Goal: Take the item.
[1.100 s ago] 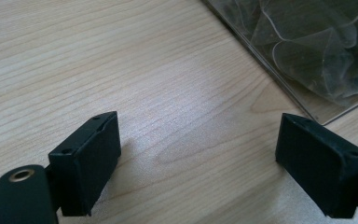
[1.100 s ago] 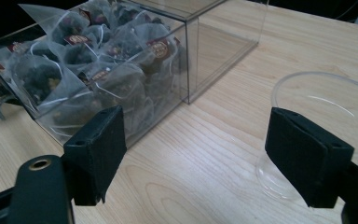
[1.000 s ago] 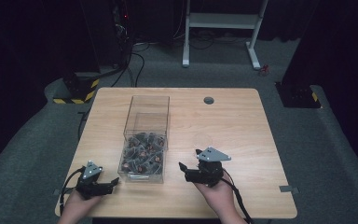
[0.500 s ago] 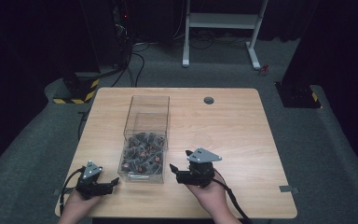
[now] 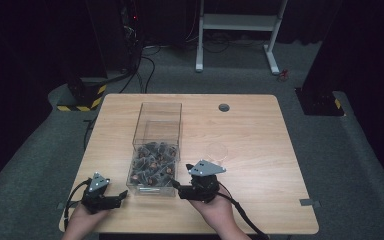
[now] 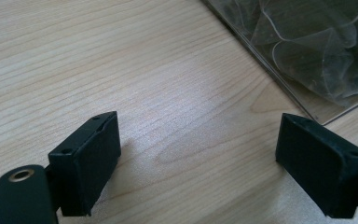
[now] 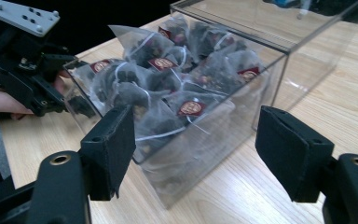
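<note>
- Two claws, one per hand, low in the high view. The left claw rests on the counter at lower left, released, jaws wide apart over bare wood, with nothing between them. The right claw sits at lower centre, also released, its jaws spread towards the near corner of the box.
- One clear plastic box, open on top, standing lengthwise in the left half of the counter, between the two claws.
- Many tea bags, see-through pouches with dark contents and small red tags, heaped in the near end of the box; too tangled to count. The far end looks bare.
- One small clear round piece, perhaps a lid or dish, lying on the wood right of the box.
- One dark round hole near the counter's far edge.
- Step in hand, as judged: approach, nothing gripped yet. The next move likely calls for lifting the right claw above the box rim, then lowering it onto a single tea bag.
</note>
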Tool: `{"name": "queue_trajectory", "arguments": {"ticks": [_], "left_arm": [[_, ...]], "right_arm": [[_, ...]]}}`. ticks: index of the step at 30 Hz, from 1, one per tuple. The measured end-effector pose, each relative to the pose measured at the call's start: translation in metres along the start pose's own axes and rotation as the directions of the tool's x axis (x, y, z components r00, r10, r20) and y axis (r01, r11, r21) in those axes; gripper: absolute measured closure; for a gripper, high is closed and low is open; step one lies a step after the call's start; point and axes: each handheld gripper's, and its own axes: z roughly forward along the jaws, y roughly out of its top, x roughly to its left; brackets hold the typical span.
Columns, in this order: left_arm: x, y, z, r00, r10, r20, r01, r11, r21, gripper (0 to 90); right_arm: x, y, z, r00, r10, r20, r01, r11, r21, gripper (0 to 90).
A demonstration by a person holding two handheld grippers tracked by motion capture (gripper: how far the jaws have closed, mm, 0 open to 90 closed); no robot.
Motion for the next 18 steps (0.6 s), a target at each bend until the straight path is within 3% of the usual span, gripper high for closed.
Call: {"name": "queue_trajectory", "arguments": {"ticks": [18], "left_arm": [[0.000, 0.000, 0.000, 1.0000, 0.000, 0.000, 0.000, 1.0000, 0.000, 14.3]], "right_arm": [[0.017, 0.009, 0.016, 0.9992, -0.019, -0.035, 0.020, 1.000, 0.002, 32.6]]}}
